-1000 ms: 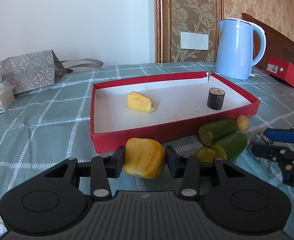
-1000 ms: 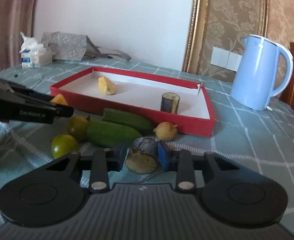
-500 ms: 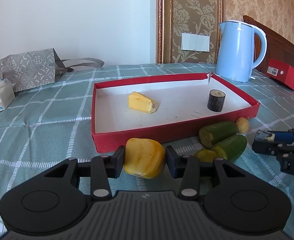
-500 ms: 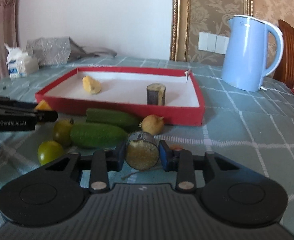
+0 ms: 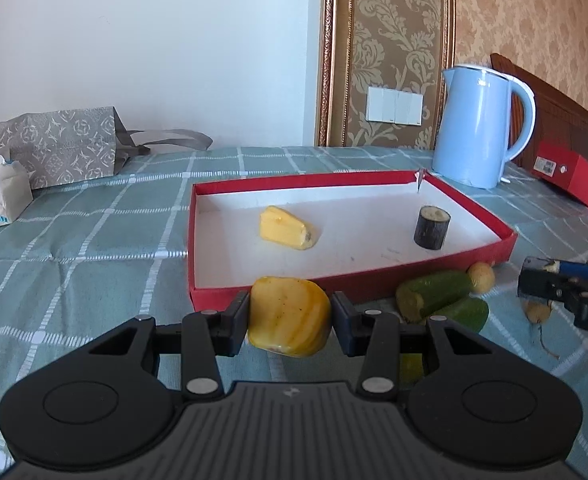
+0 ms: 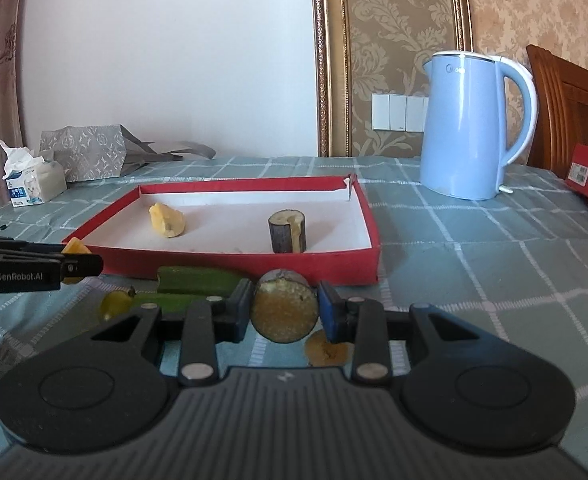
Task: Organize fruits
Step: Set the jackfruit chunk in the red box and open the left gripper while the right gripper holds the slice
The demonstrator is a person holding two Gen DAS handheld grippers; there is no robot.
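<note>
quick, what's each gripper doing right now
left gripper: shut on the yellow fruit chunk
right gripper: shut on the dark-skinned cut piece

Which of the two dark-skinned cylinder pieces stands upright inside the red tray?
The dark cylinder near the tray's right end; the other is clamped in the right gripper.

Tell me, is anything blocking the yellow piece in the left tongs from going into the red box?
Only the red box's low front wall lies ahead of the yellow piece. Behind it the white floor is bare, apart from a yellow chunk farther back.
</note>
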